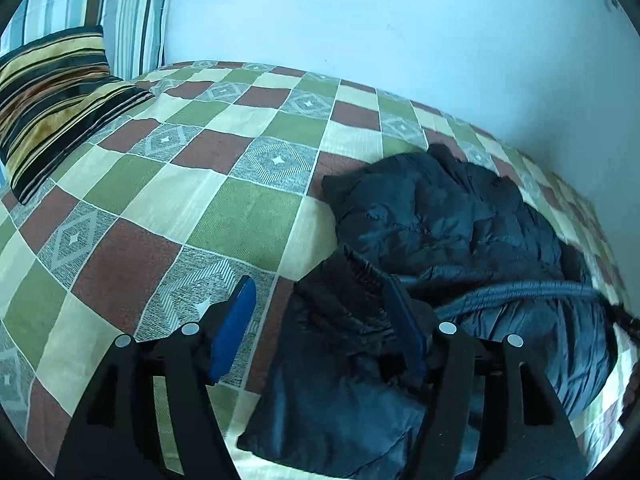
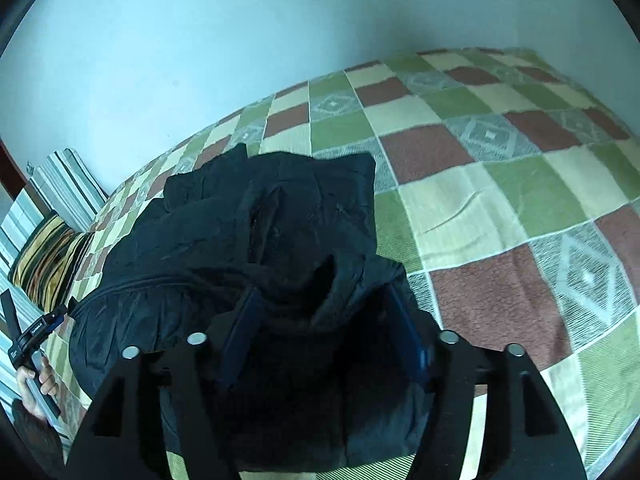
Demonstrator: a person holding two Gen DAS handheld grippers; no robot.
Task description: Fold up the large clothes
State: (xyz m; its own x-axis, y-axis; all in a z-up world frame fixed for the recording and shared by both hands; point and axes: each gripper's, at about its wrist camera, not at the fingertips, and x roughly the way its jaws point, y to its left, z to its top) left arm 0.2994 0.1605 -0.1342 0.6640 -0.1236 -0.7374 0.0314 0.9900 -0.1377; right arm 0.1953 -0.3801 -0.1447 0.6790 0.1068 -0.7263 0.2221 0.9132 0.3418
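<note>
Item: dark puffer jacket (image 1: pixel 448 240), lying bunched on the checked bedspread (image 1: pixel 200 184). Left gripper (image 1: pixel 320 320) and right gripper (image 2: pixel 324 320) hovering over it, jaws apart, gripping nothing. Risk: slippery padding springing the fold open.

One dark navy padded jacket (image 1: pixel 440 232) lies on one bed cover of green, cream and brown checked squares (image 1: pixel 168 184). Two cushions sit at its far end: one yellow-and-black striped velvet cushion (image 1: pixel 52 100) and one pale blue-and-brown striped pillow (image 1: pixel 120 12). Two black two-finger grippers with blue pads appear, the left gripper (image 1: pixel 320 304) and the right gripper (image 2: pixel 324 312).
</note>
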